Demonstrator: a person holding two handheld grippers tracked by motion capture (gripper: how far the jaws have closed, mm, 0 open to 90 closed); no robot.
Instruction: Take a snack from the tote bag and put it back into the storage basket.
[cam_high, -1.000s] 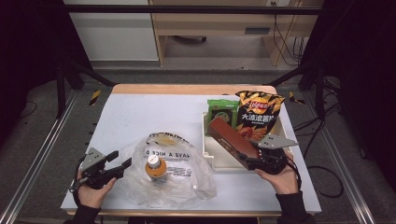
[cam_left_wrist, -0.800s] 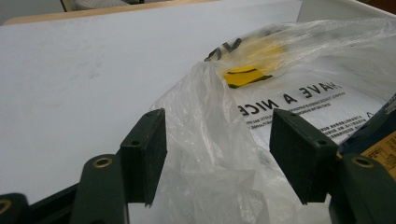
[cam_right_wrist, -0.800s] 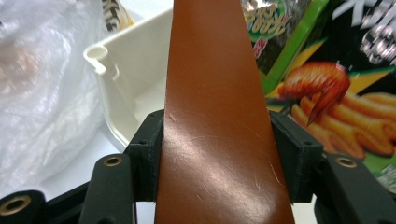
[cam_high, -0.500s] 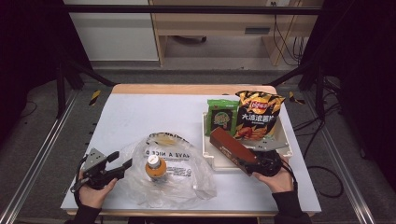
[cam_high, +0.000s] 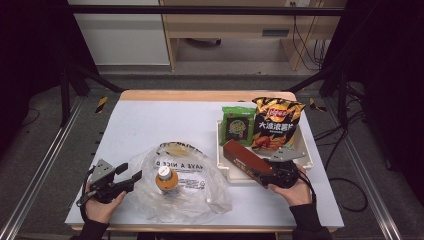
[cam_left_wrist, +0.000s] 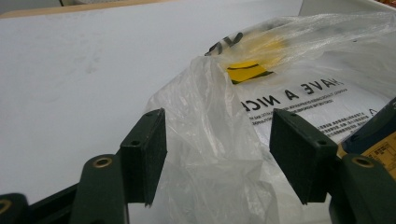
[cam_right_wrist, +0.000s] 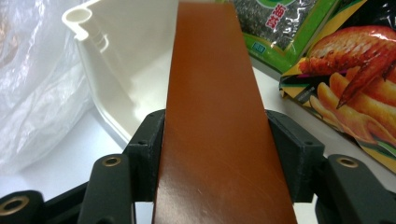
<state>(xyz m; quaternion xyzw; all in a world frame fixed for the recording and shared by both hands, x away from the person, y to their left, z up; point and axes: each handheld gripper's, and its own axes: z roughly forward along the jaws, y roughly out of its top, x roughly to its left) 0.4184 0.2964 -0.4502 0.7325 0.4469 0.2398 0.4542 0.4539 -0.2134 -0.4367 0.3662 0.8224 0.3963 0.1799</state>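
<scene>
Clamped between the right gripper's fingers, the brown box has sunk lower over the white tray's near rim, probably for lifting out, while the left gripper's fingers stay spread around the plastic bag's edge.

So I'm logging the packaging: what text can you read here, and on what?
"HAVE A NIC": clear plastic bag, last letters hidden by a fold.
"大波浪薯片": chip bag, roughly legible.
Fine print under the bag's slogan: too small.
Green snack packet, bottle label: blurred.
Brown box: none.
</scene>
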